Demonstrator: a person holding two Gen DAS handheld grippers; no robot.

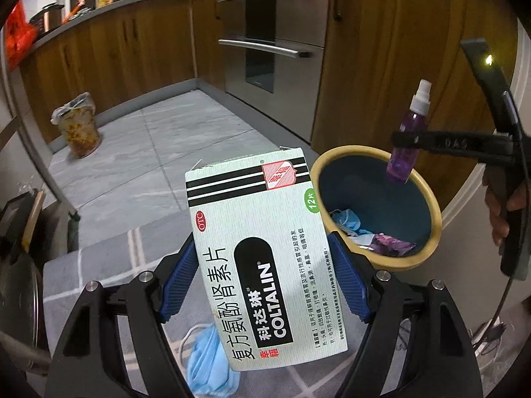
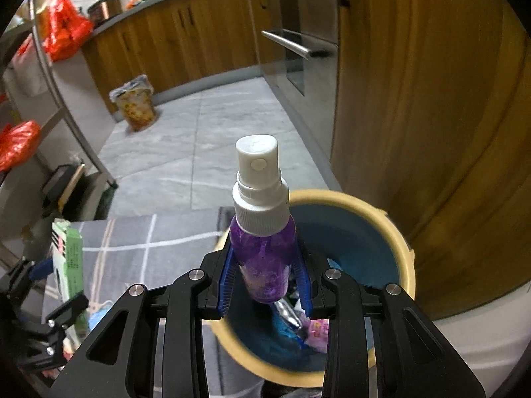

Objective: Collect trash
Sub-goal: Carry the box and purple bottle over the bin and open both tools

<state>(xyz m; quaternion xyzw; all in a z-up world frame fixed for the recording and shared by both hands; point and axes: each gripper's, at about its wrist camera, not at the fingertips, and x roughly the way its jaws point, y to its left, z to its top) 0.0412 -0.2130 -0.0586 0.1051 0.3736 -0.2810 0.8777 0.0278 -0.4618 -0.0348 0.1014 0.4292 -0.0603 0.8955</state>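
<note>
A kitchen with wooden cabinets [image 1: 109,49] and a grey tiled floor [image 1: 159,139] surrounded a grey checked cloth [image 2: 139,242]. The left gripper [image 1: 262,285] clamped a white medicine box [image 1: 262,248] above the cloth. The right gripper [image 2: 265,285] clasped a purple spray bottle [image 2: 264,258] over a yellow-rimmed blue bin [image 2: 403,265] holding trash. A blue face mask [image 1: 209,364] lay on the cloth.

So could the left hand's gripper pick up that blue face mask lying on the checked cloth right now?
Probably not as things stand: the left gripper is already clamped on the medicine box, which fills its fingers and hangs over the blue face mask. It would have to drop the box first.
</note>
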